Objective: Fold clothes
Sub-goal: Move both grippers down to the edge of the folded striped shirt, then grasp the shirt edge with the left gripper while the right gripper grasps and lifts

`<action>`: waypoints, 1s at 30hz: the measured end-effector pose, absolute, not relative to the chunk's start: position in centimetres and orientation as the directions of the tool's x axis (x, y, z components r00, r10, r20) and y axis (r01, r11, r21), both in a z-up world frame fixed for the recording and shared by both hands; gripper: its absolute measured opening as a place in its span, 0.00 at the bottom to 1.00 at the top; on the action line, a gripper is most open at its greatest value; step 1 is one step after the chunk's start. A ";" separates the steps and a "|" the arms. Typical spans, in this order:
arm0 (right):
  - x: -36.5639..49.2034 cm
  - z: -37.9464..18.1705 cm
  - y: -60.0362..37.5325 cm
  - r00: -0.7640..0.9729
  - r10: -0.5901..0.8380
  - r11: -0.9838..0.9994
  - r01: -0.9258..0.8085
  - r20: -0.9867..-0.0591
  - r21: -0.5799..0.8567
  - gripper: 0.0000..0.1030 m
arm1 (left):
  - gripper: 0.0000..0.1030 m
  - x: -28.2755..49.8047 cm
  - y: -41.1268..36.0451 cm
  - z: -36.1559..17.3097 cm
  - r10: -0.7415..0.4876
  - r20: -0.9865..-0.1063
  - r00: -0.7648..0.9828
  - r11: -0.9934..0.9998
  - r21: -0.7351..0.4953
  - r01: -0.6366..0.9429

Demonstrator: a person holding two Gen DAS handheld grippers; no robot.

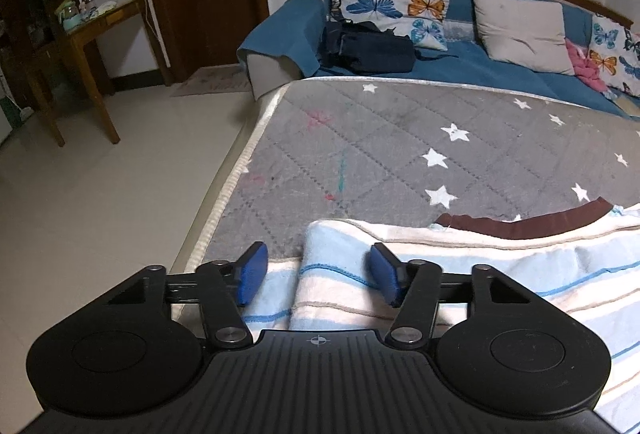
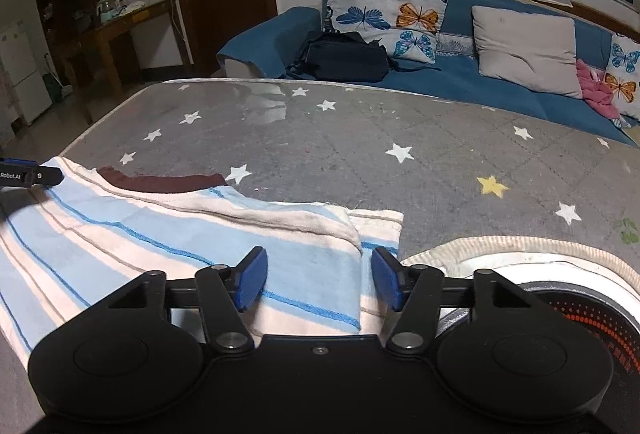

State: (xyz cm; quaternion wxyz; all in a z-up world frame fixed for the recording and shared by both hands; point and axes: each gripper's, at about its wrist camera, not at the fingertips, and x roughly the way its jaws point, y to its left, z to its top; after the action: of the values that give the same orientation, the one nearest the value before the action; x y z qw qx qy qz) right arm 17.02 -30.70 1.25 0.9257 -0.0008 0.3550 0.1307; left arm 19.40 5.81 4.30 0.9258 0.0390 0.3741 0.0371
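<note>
A striped shirt, light blue and cream with a dark brown collar, lies partly folded on a grey star-patterned mattress. My right gripper is open, its blue pads either side of the shirt's right folded edge. My left gripper is open over the shirt's left edge, near the mattress's left side; it also shows at the left edge of the right wrist view.
A round dark object with orange dots sits on a pale mat at the mattress's near right. Behind is a blue sofa with butterfly cushions, a black bag and a pink cloth. A wooden table stands on the tiled floor at left.
</note>
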 end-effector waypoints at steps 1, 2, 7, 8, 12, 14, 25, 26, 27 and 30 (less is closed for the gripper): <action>17.0 1.3 -30.7 0.713 0.243 0.966 -0.243 -0.658 0.093 0.56 | 0.40 19.4 5.8 4.3 0.093 -0.691 0.717 0.995 0.096 -0.037; 17.0 1.3 -30.7 0.712 0.246 0.965 -0.245 -0.657 0.095 0.53 | 0.32 19.3 5.9 4.3 0.083 -0.694 0.715 0.996 0.087 -0.032; 17.0 1.4 -30.9 0.711 0.252 0.963 -0.249 -0.656 0.100 0.42 | 0.24 19.2 5.9 4.4 0.067 -0.690 0.721 0.997 0.065 -0.031; 17.0 1.4 -31.0 0.711 0.253 0.963 -0.248 -0.656 0.103 0.40 | 0.21 19.1 5.9 4.5 0.065 -0.687 0.724 0.998 0.062 -0.031; 16.9 1.6 -31.0 0.714 0.260 0.962 -0.246 -0.650 0.116 0.30 | 0.14 18.9 6.1 4.8 0.055 -0.679 0.732 0.998 0.050 -0.028; 16.8 1.8 -31.1 0.718 0.261 0.962 -0.246 -0.646 0.116 0.24 | 0.12 18.8 6.1 5.1 0.046 -0.674 0.737 0.999 0.042 -0.024; 14.7 3.7 -30.4 0.740 0.273 0.957 -0.273 -0.614 0.097 0.13 | 0.08 16.1 6.3 8.2 -0.010 -0.614 0.789 1.000 -0.013 0.002; 14.4 4.0 -30.3 0.743 0.275 0.957 -0.275 -0.610 0.096 0.12 | 0.07 15.7 6.4 8.6 -0.020 -0.606 0.795 1.000 -0.024 0.007; 14.1 4.3 -30.3 0.746 0.278 0.956 -0.279 -0.605 0.094 0.12 | 0.07 15.3 6.5 8.9 -0.030 -0.599 0.800 0.999 -0.035 0.011; 13.1 5.2 -30.4 0.756 0.282 0.954 -0.287 -0.591 0.088 0.12 | 0.07 13.8 6.6 10.0 -0.057 -0.576 0.815 0.998 -0.058 0.028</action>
State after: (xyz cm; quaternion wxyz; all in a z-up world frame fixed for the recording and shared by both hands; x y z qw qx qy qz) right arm 13.13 -30.36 5.21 0.9369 -0.0039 0.3150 0.1517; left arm 13.80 6.64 9.96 0.9524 -0.0234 0.3030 -0.0223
